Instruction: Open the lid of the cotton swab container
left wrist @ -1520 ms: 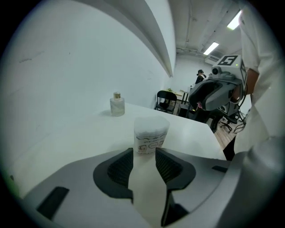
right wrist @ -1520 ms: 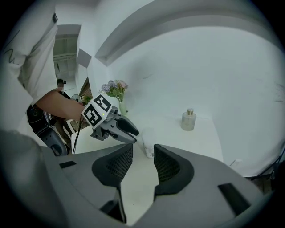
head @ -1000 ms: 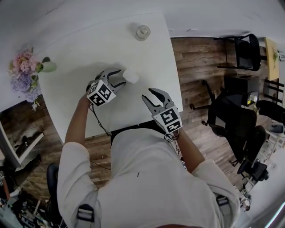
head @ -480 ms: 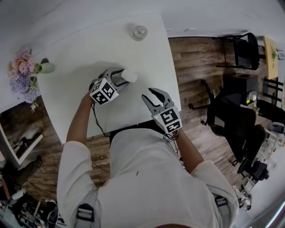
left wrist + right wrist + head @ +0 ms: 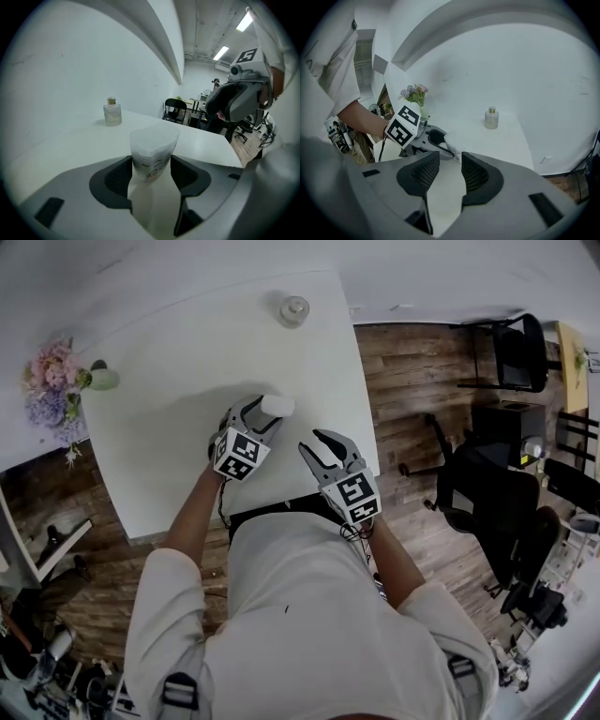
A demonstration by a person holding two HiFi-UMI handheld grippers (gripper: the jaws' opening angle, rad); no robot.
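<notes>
The cotton swab container (image 5: 278, 406) is a small white tub with a pale translucent lid, held just over the white table (image 5: 178, 343). My left gripper (image 5: 267, 415) is shut on it. In the left gripper view both dark pads press the container's (image 5: 152, 140) sides, and the lid is on. My right gripper (image 5: 312, 441) stands open just right of it, near the table's front edge. From the right gripper view, nothing lies between its jaws (image 5: 450, 161), and the container (image 5: 453, 140) shows a little beyond them, in the left gripper (image 5: 433, 138).
A small glass bottle (image 5: 293, 308) stands at the table's far edge. Pink and purple flowers (image 5: 49, 390) in a pale green vase (image 5: 101, 380) sit at the left corner. Right of the table are wooden floor and black office chairs (image 5: 487, 502).
My left gripper has carried the container to the right, closer to my right gripper. The right gripper has hardly moved.
</notes>
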